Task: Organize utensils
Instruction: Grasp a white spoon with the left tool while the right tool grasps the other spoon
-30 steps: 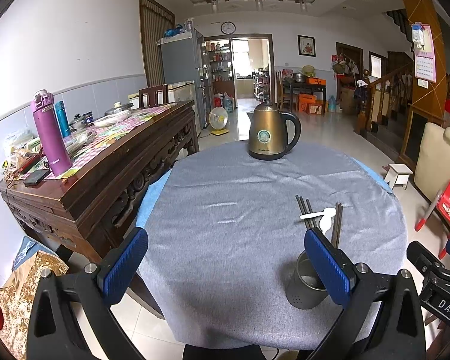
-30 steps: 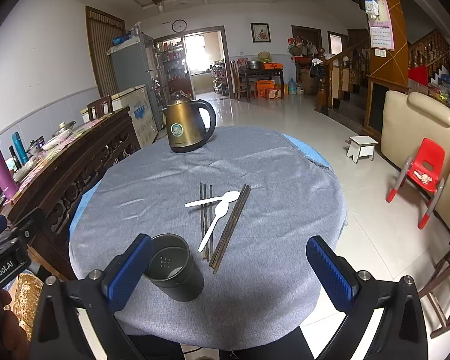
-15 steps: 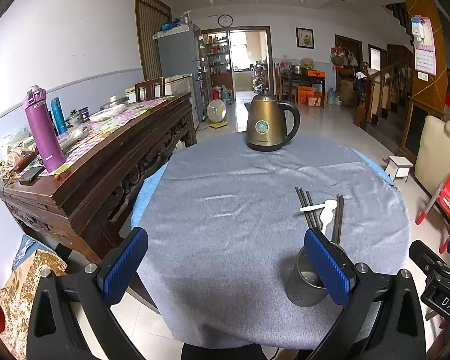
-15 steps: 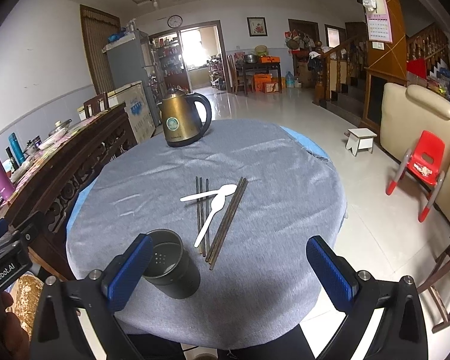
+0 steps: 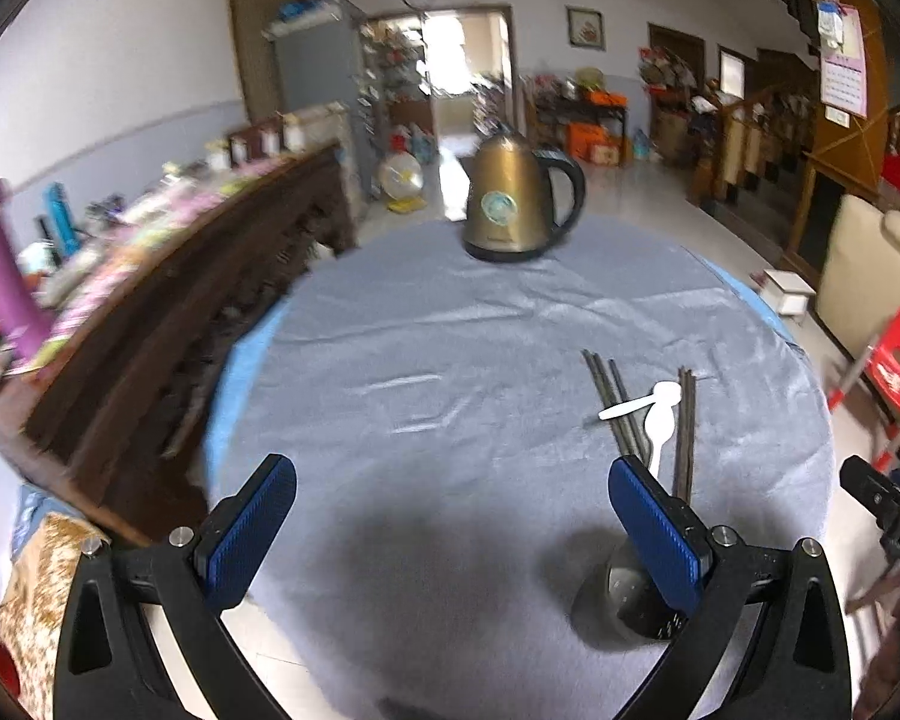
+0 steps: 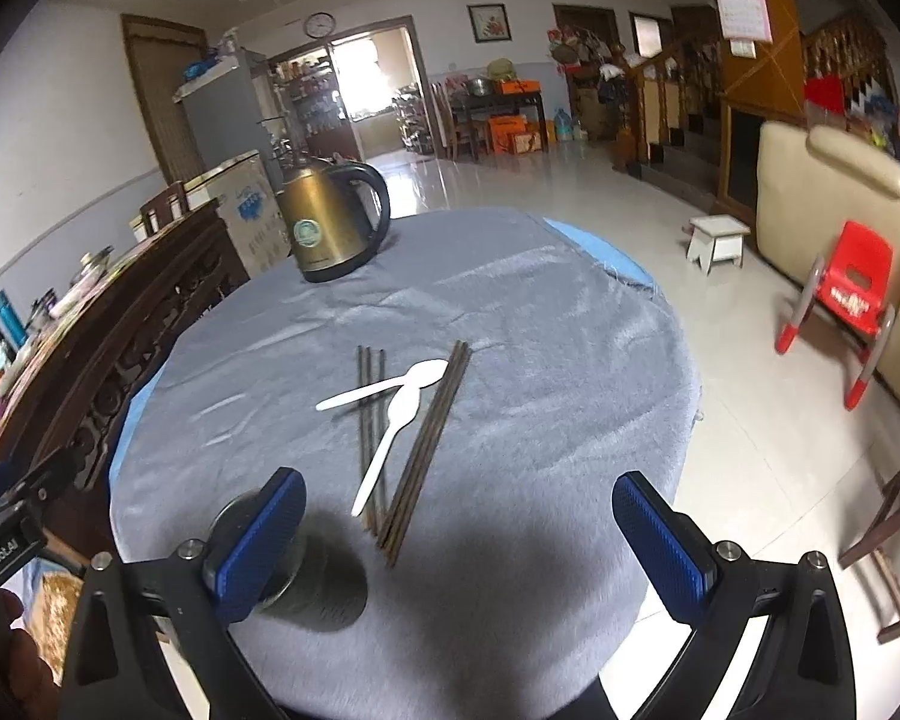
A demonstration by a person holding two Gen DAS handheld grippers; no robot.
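Your left gripper (image 5: 450, 531): jaws wide, holding nothing; above the near cloth
Your right gripper (image 6: 459, 546): jaws wide, holding nothing
Holder cup (image 6: 321, 585): upright, partly behind your right gripper's left finger
Chopsticks (image 6: 423, 450): flat just beyond the cup; two white spoons (image 6: 393, 429) lie across them
Kettle (image 6: 330, 222): far edge of the round table (image 6: 570, 390)

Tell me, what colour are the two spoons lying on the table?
White, both spoons. The right wrist view shows them best, crossing the dark chopsticks.
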